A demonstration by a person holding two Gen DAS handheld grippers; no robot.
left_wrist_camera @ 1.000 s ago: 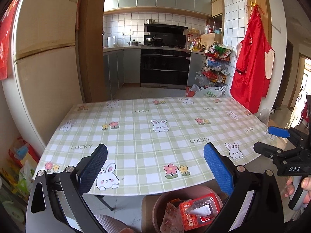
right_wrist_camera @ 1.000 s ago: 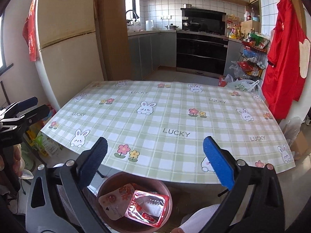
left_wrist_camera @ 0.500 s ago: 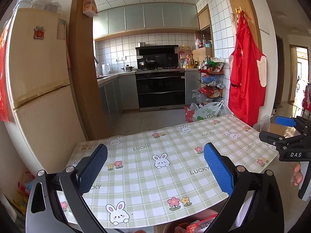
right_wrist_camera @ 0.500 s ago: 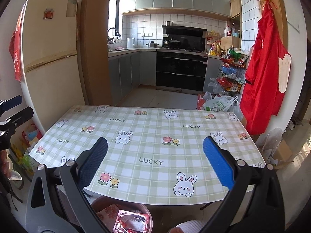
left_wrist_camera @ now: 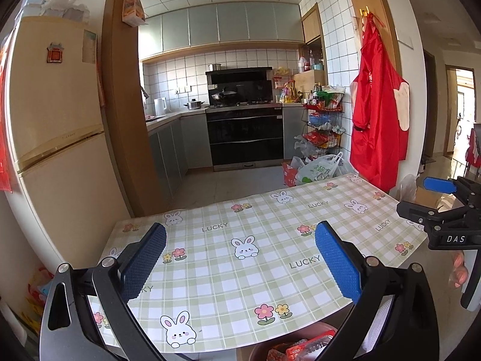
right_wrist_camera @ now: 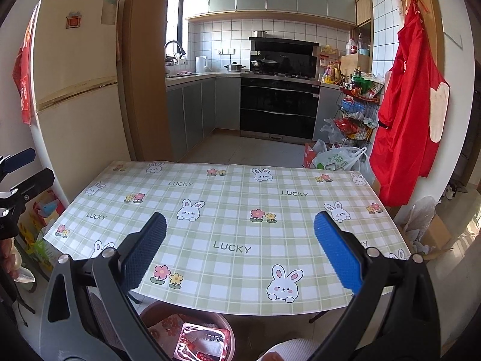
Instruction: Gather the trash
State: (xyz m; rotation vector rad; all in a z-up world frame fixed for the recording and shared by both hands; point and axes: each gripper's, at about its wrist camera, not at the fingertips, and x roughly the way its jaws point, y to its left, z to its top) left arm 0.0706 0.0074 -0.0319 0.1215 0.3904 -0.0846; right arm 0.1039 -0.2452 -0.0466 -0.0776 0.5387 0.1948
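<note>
above the worktop, left gripper and right gripper both hold jaws wide apart, empty. below its near edge, bin holds red wrappers.

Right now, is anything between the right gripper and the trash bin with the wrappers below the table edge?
Nothing visible: the right gripper is open above the table, the bin below its near edge, unblocked.

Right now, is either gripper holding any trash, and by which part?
Nothing is held. The left gripper and right gripper are both open over the table, empty. Wrappers lie in the bin below.
</note>
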